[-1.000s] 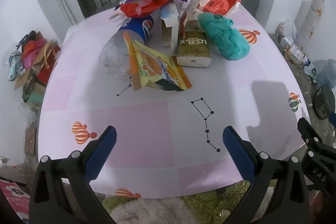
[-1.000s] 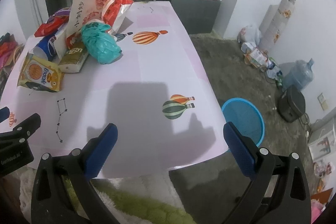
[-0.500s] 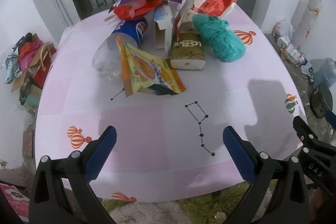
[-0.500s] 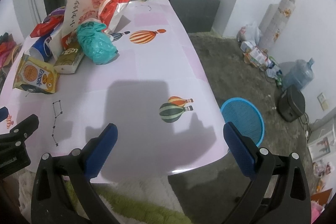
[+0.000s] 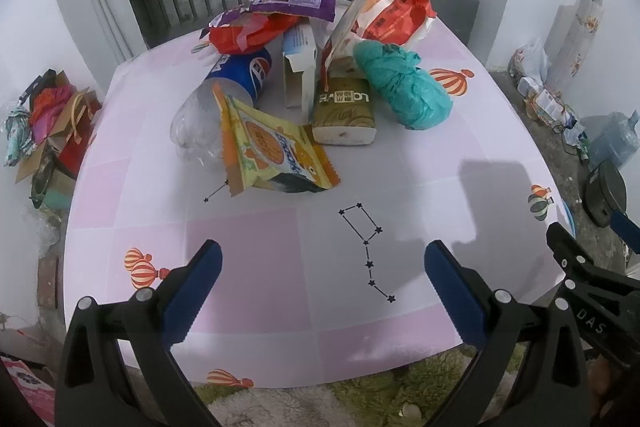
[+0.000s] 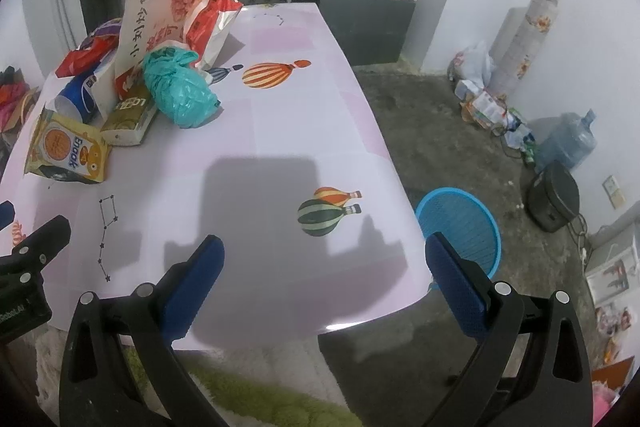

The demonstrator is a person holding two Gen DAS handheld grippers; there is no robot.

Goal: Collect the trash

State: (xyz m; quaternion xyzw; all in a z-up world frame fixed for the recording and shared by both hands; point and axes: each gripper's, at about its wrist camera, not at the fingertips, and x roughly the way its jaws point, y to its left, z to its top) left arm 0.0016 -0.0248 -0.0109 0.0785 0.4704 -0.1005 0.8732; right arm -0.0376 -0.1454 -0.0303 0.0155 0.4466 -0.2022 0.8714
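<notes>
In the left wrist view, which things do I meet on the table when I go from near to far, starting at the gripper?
Left gripper → star drawing → yellow snack bag → brown tissue pack → blue bottle → purple wrapper.

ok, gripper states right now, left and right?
Left gripper: open, holding nothing, above the table.
Right gripper: open, holding nothing, above the table's near edge.
</notes>
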